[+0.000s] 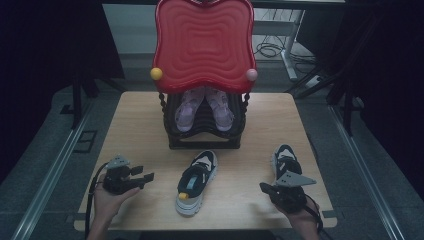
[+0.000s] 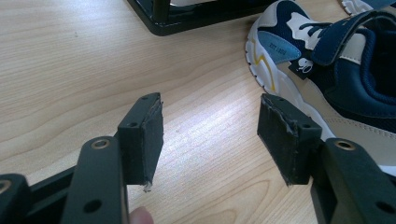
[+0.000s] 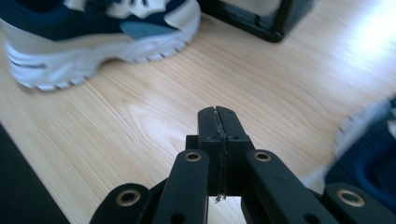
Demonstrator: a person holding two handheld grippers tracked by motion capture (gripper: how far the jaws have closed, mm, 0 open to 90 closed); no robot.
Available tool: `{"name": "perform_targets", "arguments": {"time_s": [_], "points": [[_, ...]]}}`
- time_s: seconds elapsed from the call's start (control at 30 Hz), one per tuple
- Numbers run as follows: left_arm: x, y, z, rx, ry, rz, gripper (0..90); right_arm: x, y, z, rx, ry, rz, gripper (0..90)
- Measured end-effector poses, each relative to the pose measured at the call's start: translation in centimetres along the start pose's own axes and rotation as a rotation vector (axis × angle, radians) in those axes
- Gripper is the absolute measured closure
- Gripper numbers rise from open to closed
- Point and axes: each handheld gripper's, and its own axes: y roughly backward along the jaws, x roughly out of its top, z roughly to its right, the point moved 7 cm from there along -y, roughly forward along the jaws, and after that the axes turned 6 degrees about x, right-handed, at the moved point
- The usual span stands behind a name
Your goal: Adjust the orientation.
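Wooden table [image 1: 135, 130] under dim light carries everything. At the left, the left gripper [image 1: 142, 176] rests low near the front edge, its jaws spread wide with nothing between them. Just right of it lies 1 navy and white sneaker [image 1: 197, 181], toe toward the black rack [image 1: 205, 142] behind, which holds 2 lilac sandals [image 1: 189, 111] beneath a red tray [image 1: 204, 42]. Farther right, a second sneaker [image 1: 286, 159] sits just beyond the right gripper [image 1: 265, 188], whose jaws are pressed together, empty.
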Motion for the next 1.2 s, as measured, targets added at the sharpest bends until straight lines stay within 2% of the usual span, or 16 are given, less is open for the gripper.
{"name": "perform_targets", "arguments": {"time_s": [0.27,0.37,0.6,0.73,1.2], "points": [[-0.1,-0.2,0.0,0.0,-0.002,-0.007,41.0,-0.8,1.1,1.4,-0.107,-0.029,-0.013,89.6],[-0.1,-0.3,0.1,0.0,-0.003,-0.009,41.0,-1.1,1.4,2.0,-0.132,-0.044,-0.018,89.6],[-0.2,-0.5,0.1,-0.001,-0.007,-0.015,41.0,-1.8,1.8,2.9,-0.165,-0.063,-0.03,89.6],[-0.2,-0.5,0.2,-0.002,-0.009,-0.019,40.9,-2.1,2.1,3.0,-0.144,-0.08,-0.017,89.6],[-0.3,-0.8,0.3,-0.004,-0.015,-0.028,40.8,-3.8,4.4,4.2,-0.171,-0.121,-0.004,89.6]]}}
